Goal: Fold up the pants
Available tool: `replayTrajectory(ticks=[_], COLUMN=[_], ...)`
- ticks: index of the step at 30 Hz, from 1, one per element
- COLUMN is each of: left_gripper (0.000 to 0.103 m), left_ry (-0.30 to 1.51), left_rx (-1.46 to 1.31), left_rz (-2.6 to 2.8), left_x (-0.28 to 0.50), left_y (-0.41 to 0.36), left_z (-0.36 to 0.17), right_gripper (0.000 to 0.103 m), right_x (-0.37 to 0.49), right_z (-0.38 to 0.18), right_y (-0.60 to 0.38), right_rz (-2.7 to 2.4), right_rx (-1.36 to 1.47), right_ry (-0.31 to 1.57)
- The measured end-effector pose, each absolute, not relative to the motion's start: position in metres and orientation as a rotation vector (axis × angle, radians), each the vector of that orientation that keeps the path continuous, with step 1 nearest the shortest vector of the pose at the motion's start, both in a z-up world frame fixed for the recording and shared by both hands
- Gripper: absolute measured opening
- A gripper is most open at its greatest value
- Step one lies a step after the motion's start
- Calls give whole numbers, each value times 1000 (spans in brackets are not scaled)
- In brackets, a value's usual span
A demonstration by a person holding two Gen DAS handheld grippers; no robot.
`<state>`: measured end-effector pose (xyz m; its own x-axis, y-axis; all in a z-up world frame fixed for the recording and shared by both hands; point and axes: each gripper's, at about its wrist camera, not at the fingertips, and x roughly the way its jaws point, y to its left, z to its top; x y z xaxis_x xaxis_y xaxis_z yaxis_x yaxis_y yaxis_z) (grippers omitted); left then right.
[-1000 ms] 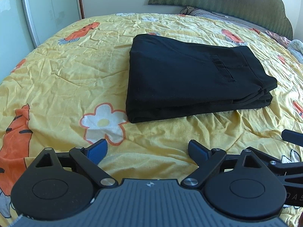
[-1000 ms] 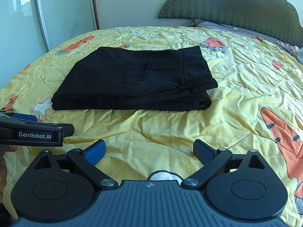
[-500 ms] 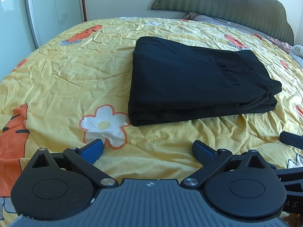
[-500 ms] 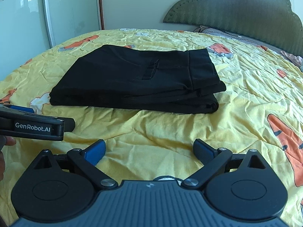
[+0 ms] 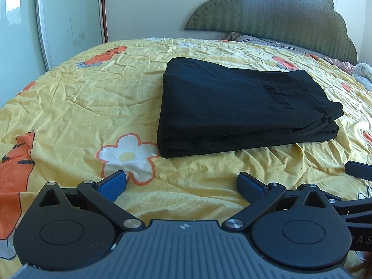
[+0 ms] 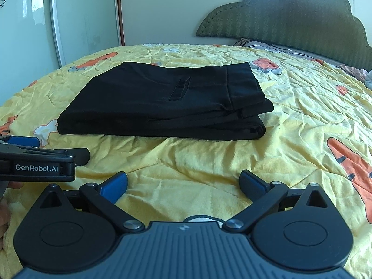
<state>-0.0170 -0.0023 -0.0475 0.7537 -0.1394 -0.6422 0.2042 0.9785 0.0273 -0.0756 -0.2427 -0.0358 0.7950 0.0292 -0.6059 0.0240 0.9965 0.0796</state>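
Yellow bedspread (image 5: 81, 107) carries folded black pants (image 5: 234, 107) at frame centre; left gripper (image 5: 182, 183) and right gripper (image 6: 183, 183) both gape empty, only right-wrist view showing "GenRobot.AI" lettering at lower left.

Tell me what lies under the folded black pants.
The black pants rest on the yellow bedspread with flower and carrot prints. A white flower shows beside their near left corner; whatever print lies directly beneath is covered.

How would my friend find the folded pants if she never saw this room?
Look at the big bed with the yellow bedspread printed with flowers and orange carrots. Near its middle lie the folded pants, a flat stack. They are the only plain black thing on it.
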Motion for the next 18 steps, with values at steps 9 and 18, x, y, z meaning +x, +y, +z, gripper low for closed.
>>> replayTrajectory(ticks=[9, 18], left_gripper=[103, 103], left_ry=[679, 677], left_rx=[95, 95], left_rz=[-184, -186], left_x=[-18, -19], left_y=[-2, -2], left_z=[-49, -49], right_gripper=[103, 103], right_x=[-77, -76], right_z=[-36, -36], right_y=[-242, -242], right_rz=[-3, -4], right_rx=[85, 85], right_ry=[645, 644])
